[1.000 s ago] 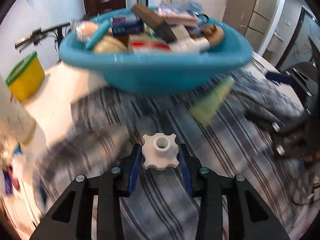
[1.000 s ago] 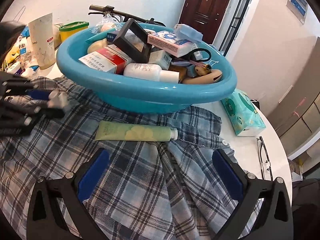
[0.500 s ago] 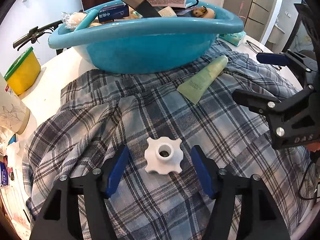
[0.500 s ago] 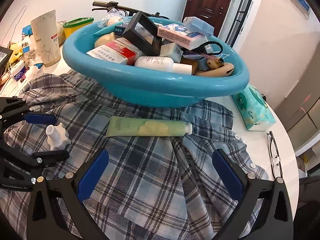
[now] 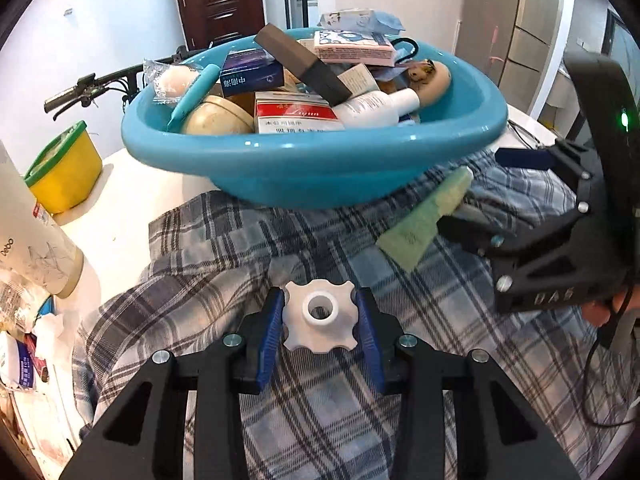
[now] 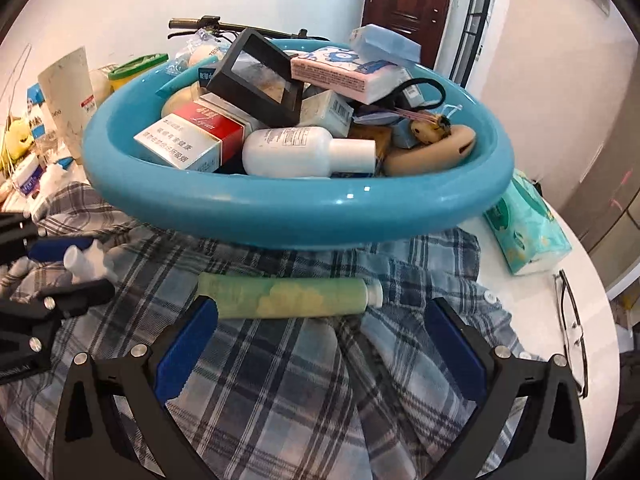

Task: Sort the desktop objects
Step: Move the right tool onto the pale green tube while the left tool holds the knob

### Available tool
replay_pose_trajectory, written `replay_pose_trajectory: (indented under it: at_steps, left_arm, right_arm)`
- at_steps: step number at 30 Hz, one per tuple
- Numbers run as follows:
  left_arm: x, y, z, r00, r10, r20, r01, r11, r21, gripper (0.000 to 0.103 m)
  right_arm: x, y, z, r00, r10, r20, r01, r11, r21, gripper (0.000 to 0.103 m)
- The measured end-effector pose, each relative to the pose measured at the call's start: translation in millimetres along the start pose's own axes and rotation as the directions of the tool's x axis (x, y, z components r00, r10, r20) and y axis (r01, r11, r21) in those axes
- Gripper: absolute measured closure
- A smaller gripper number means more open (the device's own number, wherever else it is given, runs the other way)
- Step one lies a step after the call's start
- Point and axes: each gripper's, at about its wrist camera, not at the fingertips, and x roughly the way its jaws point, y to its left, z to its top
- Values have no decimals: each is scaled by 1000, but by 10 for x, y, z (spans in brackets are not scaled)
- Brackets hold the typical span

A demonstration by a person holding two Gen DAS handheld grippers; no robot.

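Between the blue pads of our left gripper, a white knob with a hole through its middle is sitting, and the jaws are closing on it, both pads already pressing against its scalloped sides. We are holding it just over a plaid shirt that is lying rumpled across the white table. Off to the right, a green tube is lying on its side on the shirt, cap end pointing right. Our right gripper is standing wide open with nothing between its jaws, hanging just in front of the tube, its left pad near the tube's flat end. Beyond the tube, a blue basin is sitting heaped with boxes, a white bottle and other small things. A pack of tissues and a pair of glasses are lying on the bare table to the right.
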Motion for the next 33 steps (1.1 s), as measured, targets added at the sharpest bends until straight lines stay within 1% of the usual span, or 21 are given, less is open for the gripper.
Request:
replay_pose_trajectory:
  at_steps: [4, 6, 7, 9, 10, 11, 13, 15, 16, 17, 19, 21, 23, 24, 25, 27, 28, 29, 30, 31, 33]
  left_arm:
    - [76, -8, 22, 1000, -15, -13, 15, 1000, 4, 64]
    - [136, -46, 29, 999, -26, -35, 27, 999, 38, 64]
    - [165, -63, 26, 999, -15, -42, 17, 999, 42, 64]
    - [190, -72, 21, 999, -26, -47, 28, 999, 46, 64]
    - [191, -79, 20, 999, -23, -45, 25, 999, 48, 64]
    - [189, -76, 24, 999, -12, -41, 14, 999, 47, 64]
    - [171, -64, 34, 999, -8, -32, 9, 999, 45, 64]
    - [138, -41, 37, 999, -14, -30, 15, 999, 35, 64]
    - [122, -35, 33, 999, -16, -30, 17, 999, 35, 64]
    - [107, -34, 28, 999, -17, -29, 18, 999, 36, 64]
    - [66, -41, 3, 1000, -12, -25, 13, 999, 46, 64]
    - [7, -98, -40, 1000, 8, -7, -8, 996, 87, 64]
    - [-49, -186, -61, 1000, 7, 10, -9, 992, 125, 64]
    - [-70, -195, -62, 1000, -1, 12, 0, 992, 126, 64]
    - [-90, -205, -64, 1000, -13, 9, 11, 993, 119, 64]
    - [-130, -262, -60, 1000, -30, 2, 29, 995, 95, 64]
    - [-146, -269, -36, 999, -35, 5, 34, 996, 85, 64]
    - [-155, -269, -22, 999, -32, 11, 31, 996, 81, 64]
    - [-170, -281, -4, 1000, -25, 20, 23, 997, 80, 64]
    - [-190, -282, 6, 999, -17, 31, 14, 997, 80, 64]
    - [-205, -281, 23, 999, -11, 43, 8, 997, 71, 64]
  right_arm:
    - [44, -26, 24, 1000, 16, 12, -16, 1000, -14, 0]
    - [45, -64, 25, 998, 56, 17, -56, 998, -6, 0]
    - [52, -80, 30, 997, 77, 14, -77, 997, 0, 0]
    - [52, -108, 30, 993, 114, 13, -114, 993, 21, 2]
    - [53, -111, 28, 992, 123, 10, -123, 992, 24, 9]
    - [59, -101, 25, 992, 128, 3, -128, 992, 18, 23]
    - [74, -67, 7, 992, 127, -21, -127, 992, -8, 36]
    - [54, -34, -22, 994, 111, -21, -112, 993, -33, 48]
    - [37, -20, -38, 993, 112, -24, -113, 993, -48, 56]
    - [13, -11, -61, 992, 120, -31, -122, 991, -55, 63]
    - [-40, -11, -119, 984, 168, -57, -171, 984, -48, 70]
    - [-93, -6, -190, 970, 225, -94, -228, 973, -24, 70]
    - [-165, 69, -272, 953, 277, -126, -282, 959, -21, 70]
    - [-209, 124, -304, 949, 287, -132, -294, 955, -39, 70]
    - [-255, 192, -320, 953, 278, -123, -288, 955, -70, 70]
    - [-362, 264, -312, 979, 196, -53, -202, 970, -135, 67]
    - [-387, 265, -282, 989, 144, -12, -144, 978, -153, 52]
    - [-372, 263, -214, 994, 112, 17, -108, 982, -155, 38]
    - [-361, 234, -161, 995, 86, 49, -78, 986, -149, 32]
    - [-343, 233, -79, 995, 67, 76, -56, 988, -144, 28]
    - [-290, 170, 7, 994, 58, 94, -42, 987, -158, 28]
